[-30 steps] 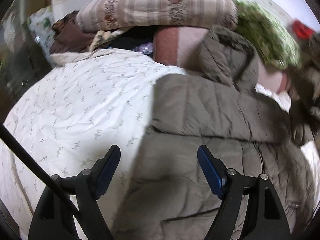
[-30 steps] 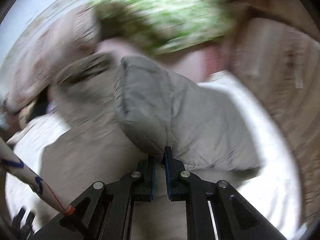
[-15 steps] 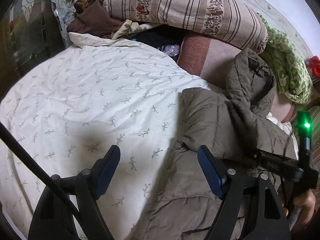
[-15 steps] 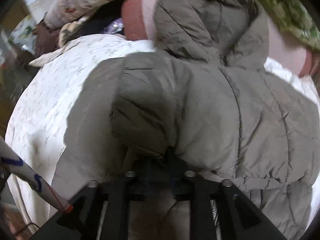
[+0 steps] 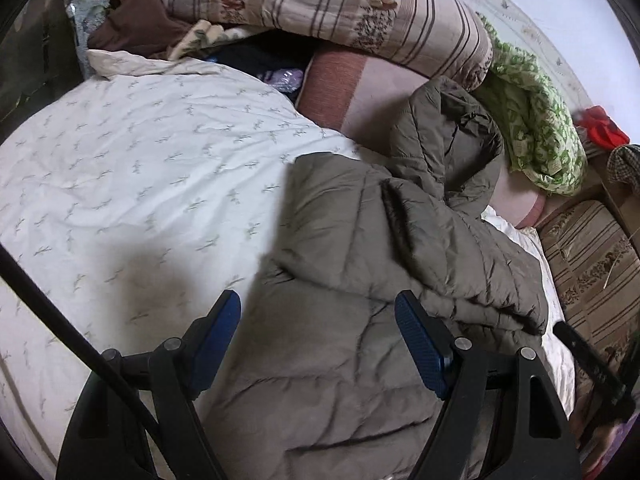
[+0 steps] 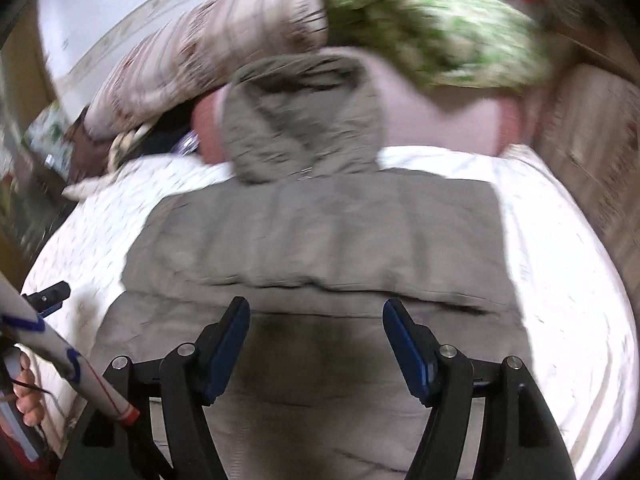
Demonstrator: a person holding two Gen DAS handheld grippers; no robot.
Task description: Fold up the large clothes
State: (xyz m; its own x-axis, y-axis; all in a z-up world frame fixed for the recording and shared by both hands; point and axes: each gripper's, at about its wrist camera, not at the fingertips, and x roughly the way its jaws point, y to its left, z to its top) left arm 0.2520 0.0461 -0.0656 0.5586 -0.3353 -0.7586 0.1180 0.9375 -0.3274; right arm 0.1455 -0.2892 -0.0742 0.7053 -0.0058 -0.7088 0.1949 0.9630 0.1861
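Right gripper [image 6: 316, 344] opening, nothing between its jaws; left gripper [image 5: 318, 340] spread wide, empty, over the grey puffer jacket [image 6: 320, 236].

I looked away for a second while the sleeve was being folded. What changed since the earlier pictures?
The right hand-held gripper let go of the jacket sleeve it pinched a second ago; its jaws are opening, nothing between them. The sleeve now lies folded across the jacket. The left hand-held gripper stayed open and empty over the bed.
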